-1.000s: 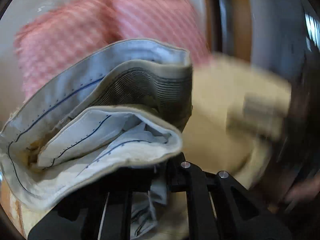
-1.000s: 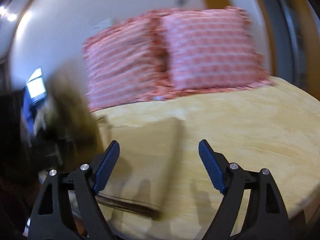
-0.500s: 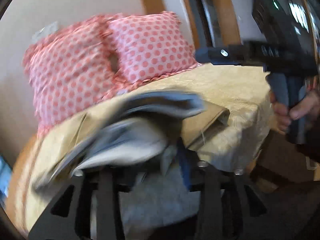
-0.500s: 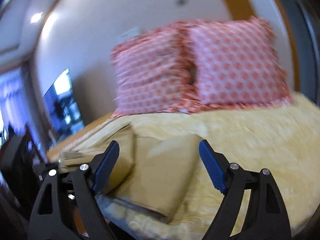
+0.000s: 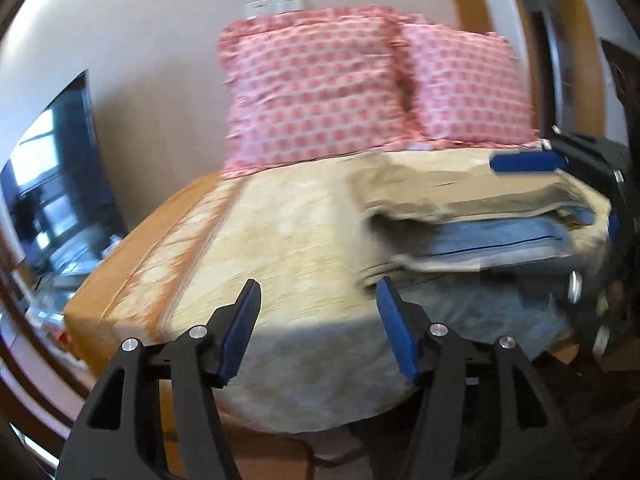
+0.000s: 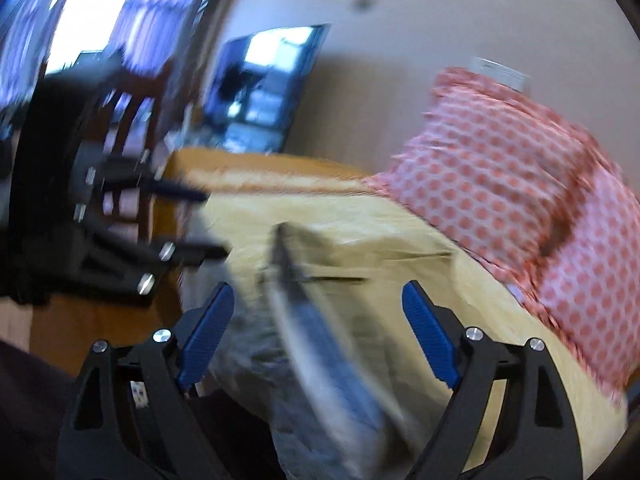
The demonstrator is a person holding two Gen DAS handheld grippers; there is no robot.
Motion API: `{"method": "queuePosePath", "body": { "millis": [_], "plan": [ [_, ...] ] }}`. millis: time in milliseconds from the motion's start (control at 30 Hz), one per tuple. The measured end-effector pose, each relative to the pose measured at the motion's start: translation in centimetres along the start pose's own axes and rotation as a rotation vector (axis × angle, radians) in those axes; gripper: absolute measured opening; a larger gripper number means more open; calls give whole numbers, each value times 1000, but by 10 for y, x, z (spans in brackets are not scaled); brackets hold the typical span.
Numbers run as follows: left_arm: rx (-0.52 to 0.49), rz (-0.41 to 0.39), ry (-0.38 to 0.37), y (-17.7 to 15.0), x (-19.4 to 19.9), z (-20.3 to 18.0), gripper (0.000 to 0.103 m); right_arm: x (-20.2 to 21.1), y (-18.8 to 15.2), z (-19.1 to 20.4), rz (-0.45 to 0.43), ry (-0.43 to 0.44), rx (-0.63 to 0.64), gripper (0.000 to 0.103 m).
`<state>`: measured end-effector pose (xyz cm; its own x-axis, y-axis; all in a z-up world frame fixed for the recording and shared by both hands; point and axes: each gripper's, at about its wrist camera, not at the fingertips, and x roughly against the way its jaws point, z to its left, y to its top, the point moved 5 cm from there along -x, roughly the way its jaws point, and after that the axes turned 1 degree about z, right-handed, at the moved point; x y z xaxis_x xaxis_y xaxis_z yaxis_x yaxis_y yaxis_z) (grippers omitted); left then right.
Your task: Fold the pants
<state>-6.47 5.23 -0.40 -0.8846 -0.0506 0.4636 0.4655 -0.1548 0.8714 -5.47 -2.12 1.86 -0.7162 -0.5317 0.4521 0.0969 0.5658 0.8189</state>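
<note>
The khaki pants (image 5: 472, 208) lie folded on the yellow bed cover, at the front right of the bed, with the pale blue waistband lining showing at the near edge. My left gripper (image 5: 318, 330) is open and empty, to the left of the pants and just off the bed's front edge. My right gripper (image 6: 316, 340) is open, with the folded edge of the pants (image 6: 316, 320) between its spread fingers. It also shows in the left wrist view (image 5: 600, 200), at the right end of the pants. The right wrist view is blurred.
Two pink dotted pillows (image 5: 320, 92) stand against the wall at the back of the bed (image 5: 280, 240). A dark television (image 5: 52, 184) is at the left. A wooden chair (image 6: 132, 120) stands beyond the bed's corner. The left gripper (image 6: 120, 220) shows in the right wrist view.
My left gripper has let go of the pants, which now lie on the bed, and has drawn back to the left. My right gripper has swung round to the pants' folded edge.
</note>
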Motion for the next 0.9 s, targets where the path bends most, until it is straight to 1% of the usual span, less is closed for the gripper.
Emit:
{"method": "queuePosePath", "body": {
  "millis": [67,100,133,167,200,233,267,300,367,433,500,600,633,700,767,800,833,867,900],
  "plan": [
    [35,4,12,-4,0,14,64,-13,-4,16,37,-51,80,84],
    [47,6,15,-5,1,18,64,-22,-8,20,63,-126,137,80],
    [56,6,17,-7,1,22,65,-30,-13,21,98,-199,187,61],
    [61,7,17,-9,1,25,65,-36,-18,17,134,-251,206,48],
    [64,6,16,-15,6,26,66,-38,-20,11,152,-254,189,34],
    [64,6,13,-16,6,27,66,-37,-20,3,152,-213,132,26],
    [64,6,13,-16,6,25,66,-34,-18,-4,145,-192,79,21],
    [61,3,8,-16,6,25,66,-30,-14,-12,140,-188,30,18],
    [54,-4,-1,-11,2,23,66,-24,-9,-23,132,-172,-29,10],
    [40,-16,-15,-5,1,19,67,-13,-4,-42,105,-135,-142,9],
    [22,-33,-29,3,0,13,69,-5,0,-67,80,-66,-254,9],
    [9,-50,-51,14,-4,5,69,5,-1,-102,51,-70,-387,8],
    [4,-53,-55,18,-5,2,69,10,-3,-116,38,-69,-456,8],
    [-13,-63,-73,26,-9,-7,69,22,-15,-161,-5,-98,-660,8],
    [-30,-70,-87,31,-11,-16,70,37,-37,-201,-32,-168,-834,8],
    [-38,-74,-97,34,-12,-20,71,46,-55,-227,-28,-245,-916,8],
    [-47,-77,-111,38,-15,-25,72,49,-69,-243,-17,-286,-966,7],
    [-55,-79,-122,41,-18,-30,72,51,-90,-261,6,-303,-1044,7],
    [-59,-79,-129,44,-21,-33,72,49,-104,-270,22,-295,-1098,7]
  ]
}}
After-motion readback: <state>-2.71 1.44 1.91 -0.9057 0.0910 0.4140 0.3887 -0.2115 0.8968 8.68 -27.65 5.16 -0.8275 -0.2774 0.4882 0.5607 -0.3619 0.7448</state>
